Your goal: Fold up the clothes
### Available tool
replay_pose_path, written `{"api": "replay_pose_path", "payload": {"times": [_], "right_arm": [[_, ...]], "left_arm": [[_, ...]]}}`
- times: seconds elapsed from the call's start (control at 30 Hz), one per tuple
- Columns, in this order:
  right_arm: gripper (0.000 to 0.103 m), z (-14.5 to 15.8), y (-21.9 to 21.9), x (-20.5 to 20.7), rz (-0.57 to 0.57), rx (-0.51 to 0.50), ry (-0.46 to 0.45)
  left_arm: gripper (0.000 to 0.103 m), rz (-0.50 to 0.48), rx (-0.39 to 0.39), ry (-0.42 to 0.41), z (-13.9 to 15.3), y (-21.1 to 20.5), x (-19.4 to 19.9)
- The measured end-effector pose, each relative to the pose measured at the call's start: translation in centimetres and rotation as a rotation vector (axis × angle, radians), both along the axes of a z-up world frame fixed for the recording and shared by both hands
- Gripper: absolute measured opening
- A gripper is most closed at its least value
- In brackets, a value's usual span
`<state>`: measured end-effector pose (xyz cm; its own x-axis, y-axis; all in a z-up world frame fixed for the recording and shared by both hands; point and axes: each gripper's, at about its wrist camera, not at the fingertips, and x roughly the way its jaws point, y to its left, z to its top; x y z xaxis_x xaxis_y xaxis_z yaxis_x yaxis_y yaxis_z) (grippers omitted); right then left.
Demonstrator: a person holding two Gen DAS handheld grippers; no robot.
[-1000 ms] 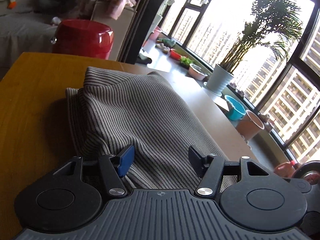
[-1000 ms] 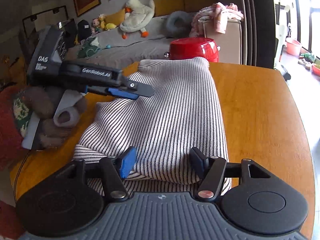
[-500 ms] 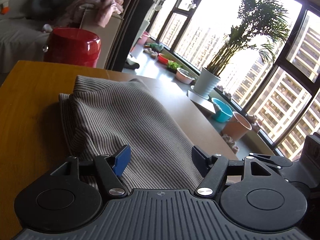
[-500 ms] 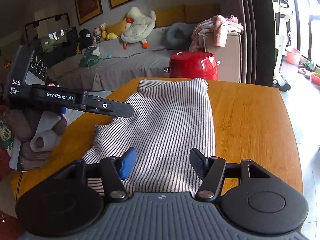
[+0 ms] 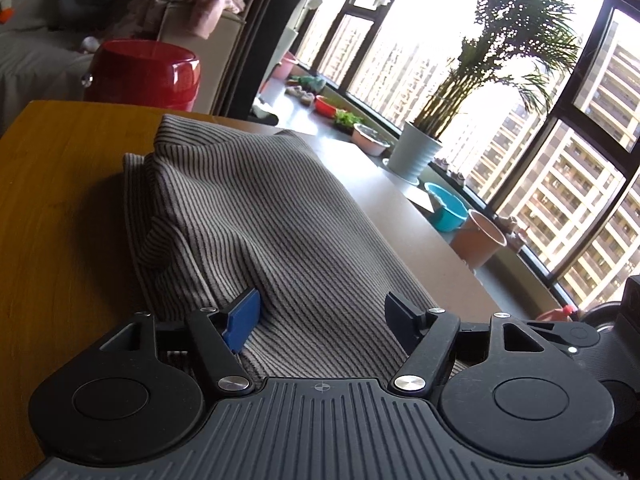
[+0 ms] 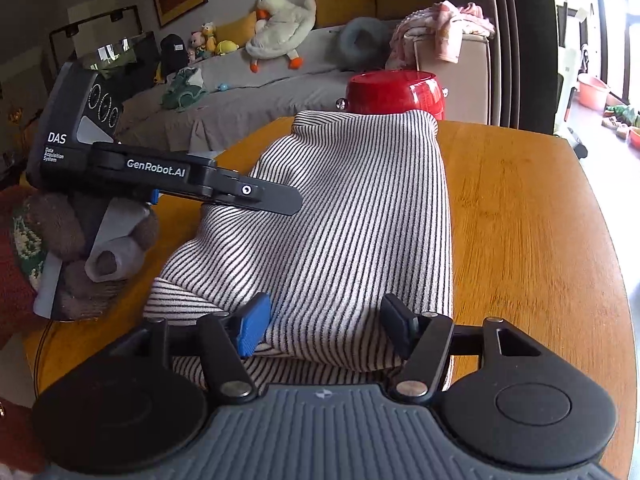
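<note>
Currently wooden table (image 6: 520, 216) carries the striped garment (image 6: 340, 220), folded into a long strip along its middle, presumably laid flat for the next fold. Right gripper (image 6: 324, 324) straddles the near hem, jaws apart, not pinching. Left gripper (image 5: 320, 312) likewise released over the cloth's side, a raised ridge by its blue pad (image 5: 242, 320). Its housing reads "GenRobot.AI", "DAS".

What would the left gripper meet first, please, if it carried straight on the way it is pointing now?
Most likely the striped garment: it lies right ahead between the open fingers of the left gripper, on the wooden table. Depth is uncertain.
</note>
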<state>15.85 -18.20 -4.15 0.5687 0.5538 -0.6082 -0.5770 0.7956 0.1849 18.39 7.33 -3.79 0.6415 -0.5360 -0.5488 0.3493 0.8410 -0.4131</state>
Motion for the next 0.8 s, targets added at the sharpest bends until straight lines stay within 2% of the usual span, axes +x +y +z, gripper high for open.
{"api": "replay_pose_path", "payload": {"times": [0.1,0.17,0.23,0.3,0.33,0.47,0.8], "right_arm": [[0.063,0.4,-0.1,0.0,-0.002,-0.006,-0.012],[0.073,1.0,-0.3,0.3,-0.031,-0.01,-0.036],[0.088,1.3,-0.1,1.2,-0.084,-0.029,-0.065],[0.093,0.6,0.5,2.4,-0.095,-0.057,-0.063],[0.102,0.0,0.8,3.0,-0.108,-0.078,-0.055],[0.103,-1.3,1.0,4.5,-0.13,-0.023,0.005],[0.103,-1.8,0.7,3.1,-0.211,0.027,-0.011]], "left_arm": [[0.075,0.001,-0.013,-0.01,-0.2,0.2,-0.1],[0.075,0.003,-0.018,-0.028,-0.4,0.3,-0.5],[0.076,0.007,-0.018,-0.05,-0.6,0.3,-0.8],[0.078,0.007,0.0,-0.078,-0.7,-0.1,-1.0],[0.079,0.003,0.021,-0.092,-0.7,-0.4,-1.2],[0.08,-0.013,0.123,-0.153,-0.8,-1.6,-1.9],[0.088,-0.03,0.164,-0.18,-1.0,-2.2,-2.4]]}}
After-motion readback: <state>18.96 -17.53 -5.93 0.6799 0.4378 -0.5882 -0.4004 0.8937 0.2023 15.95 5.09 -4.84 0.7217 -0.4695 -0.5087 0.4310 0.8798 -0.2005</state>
